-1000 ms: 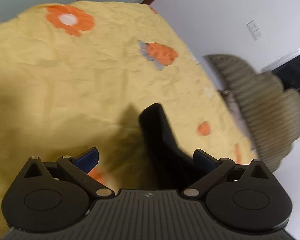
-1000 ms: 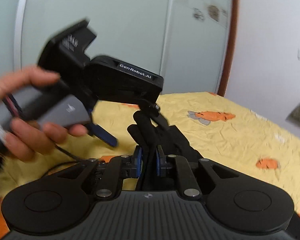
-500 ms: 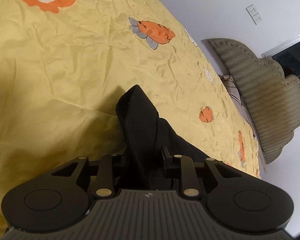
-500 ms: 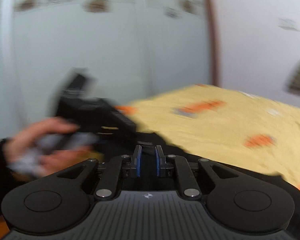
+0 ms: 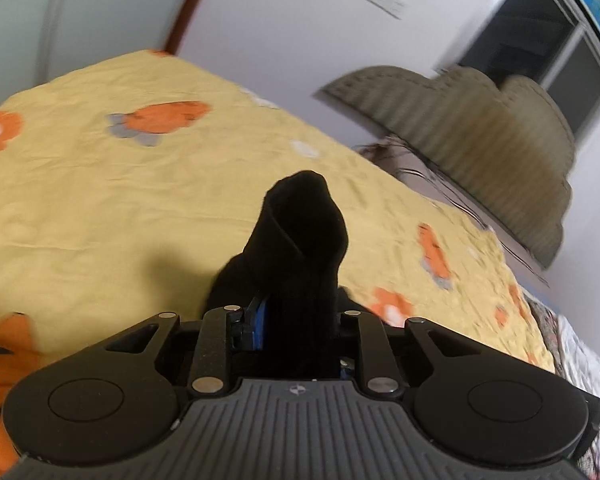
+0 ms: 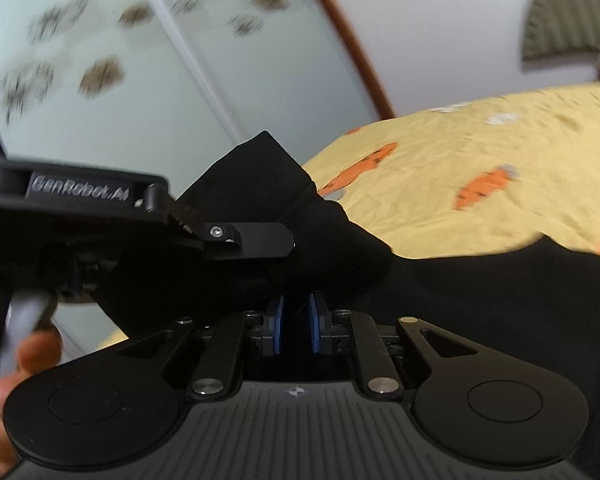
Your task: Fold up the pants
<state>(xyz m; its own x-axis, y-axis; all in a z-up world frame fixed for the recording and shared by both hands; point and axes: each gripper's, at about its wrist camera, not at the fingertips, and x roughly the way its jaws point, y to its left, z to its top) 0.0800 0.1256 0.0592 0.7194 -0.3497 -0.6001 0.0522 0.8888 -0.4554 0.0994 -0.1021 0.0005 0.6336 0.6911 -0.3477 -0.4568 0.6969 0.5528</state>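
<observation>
The black pants (image 5: pixel 300 232) stick up in a bunched fold between the fingers of my left gripper (image 5: pixel 296 312), which is shut on the cloth above the yellow bed sheet (image 5: pixel 100 208). A blue pad (image 5: pixel 260 320) shows beside the fabric. In the right wrist view, my right gripper (image 6: pixel 296 320) is shut on another part of the pants (image 6: pixel 460 300), which spread dark to the right over the sheet (image 6: pixel 480 160). The left gripper (image 6: pixel 252 240) crosses from the left close in front, clamped on a raised corner of cloth, with a person's hand (image 6: pixel 4 400) on its handle.
A padded olive headboard (image 5: pixel 480 140) stands at the far end of the bed, with a dark window (image 5: pixel 560 40) above it. Pale sliding doors (image 6: pixel 140 80) with a blurred pattern run along the bed's side. The sheet carries orange carrot and flower prints.
My left gripper went from wide open over the cloth to shut on it and rose with the fold. The right gripper, still shut on the pants, swung and rolled sideways.
</observation>
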